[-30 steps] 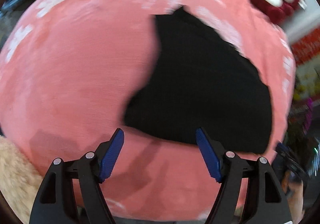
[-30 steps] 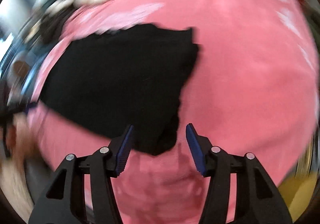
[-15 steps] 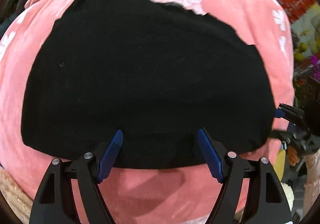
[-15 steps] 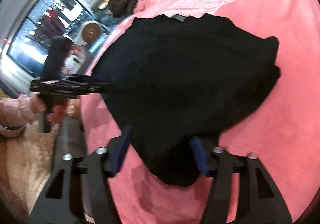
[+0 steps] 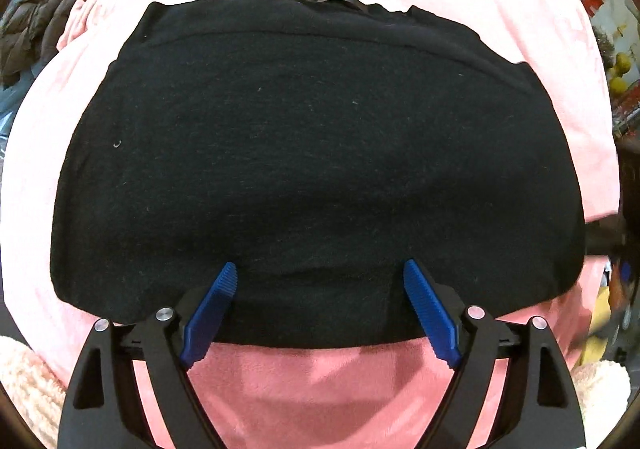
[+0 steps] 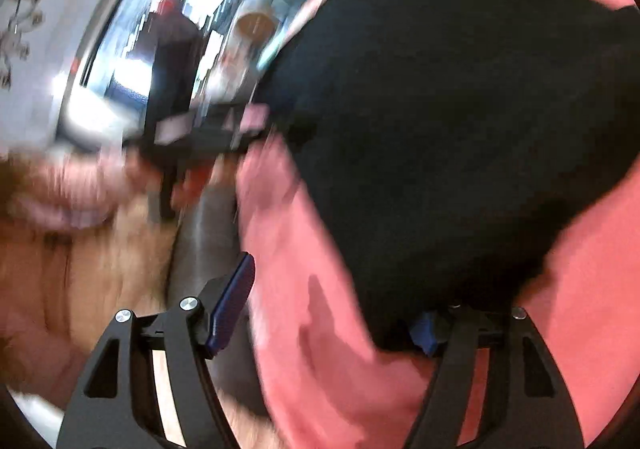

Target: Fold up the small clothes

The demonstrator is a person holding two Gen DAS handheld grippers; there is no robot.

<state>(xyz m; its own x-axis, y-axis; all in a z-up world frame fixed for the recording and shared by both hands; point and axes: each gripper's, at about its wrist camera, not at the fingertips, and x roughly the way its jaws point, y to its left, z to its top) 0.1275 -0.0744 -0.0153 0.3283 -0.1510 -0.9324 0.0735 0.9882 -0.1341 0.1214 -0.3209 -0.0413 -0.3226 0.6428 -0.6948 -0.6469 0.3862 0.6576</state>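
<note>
Black garment (image 5: 312, 169) now spread flat, left hand-held gripper (image 5: 320, 273) over its hem, jaws widened

Your black garment (image 5: 312, 169) is matt, linty knit cloth; the pink blanket (image 5: 304, 389) beneath looks plush; ribbed blue pads (image 5: 430, 315) look like plastic.

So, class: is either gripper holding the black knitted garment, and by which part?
Nothing is held. The left gripper has open jaws hovering over the near hem of the black knitted garment; the right gripper's jaws are open at its corner.
</note>
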